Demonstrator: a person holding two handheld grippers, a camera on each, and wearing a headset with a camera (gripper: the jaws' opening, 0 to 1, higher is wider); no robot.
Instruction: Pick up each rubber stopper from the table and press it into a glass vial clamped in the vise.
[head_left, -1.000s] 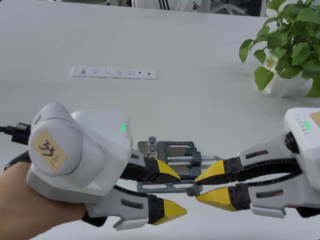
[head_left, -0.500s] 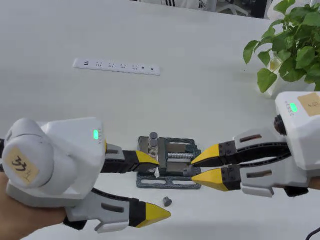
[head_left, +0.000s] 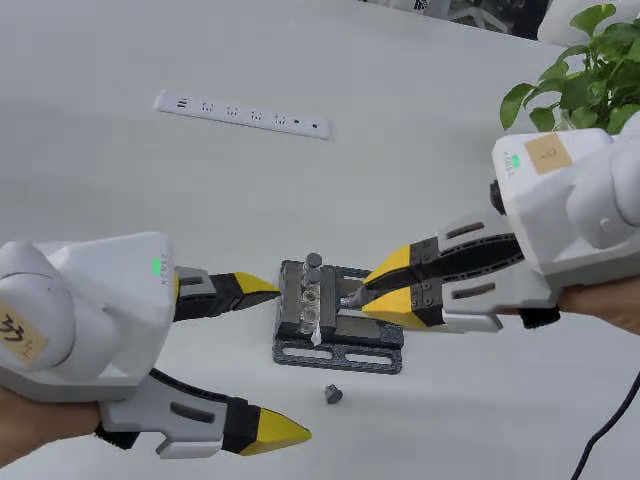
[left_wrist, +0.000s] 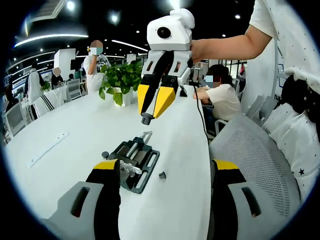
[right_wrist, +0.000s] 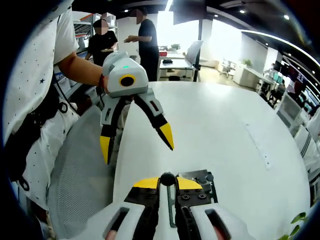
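Over the vise (head_left: 345, 352), the right gripper (head_left: 368, 296) holds a rubber stopper (right_wrist: 167, 178) in clenched fingers (head_left: 400, 268), just right of the clamped glass vials (head_left: 311, 300). The left gripper (head_left: 290, 362) is released wide. A tilted press could pop the stopper loose or crack glass. A spare stopper (head_left: 333, 394) lies on the bench (head_left: 450, 150).

Off-task items I log from this station:
- white table (head_left: 120, 190), matte top
- white power strip (head_left: 243, 115), flat on the table's far side
- leafy green potted plant (head_left: 585, 70), far right corner
- black cable (head_left: 610, 425), trailing along the near right edge
- grey mesh chair (left_wrist: 250, 152), drawn up beside the table
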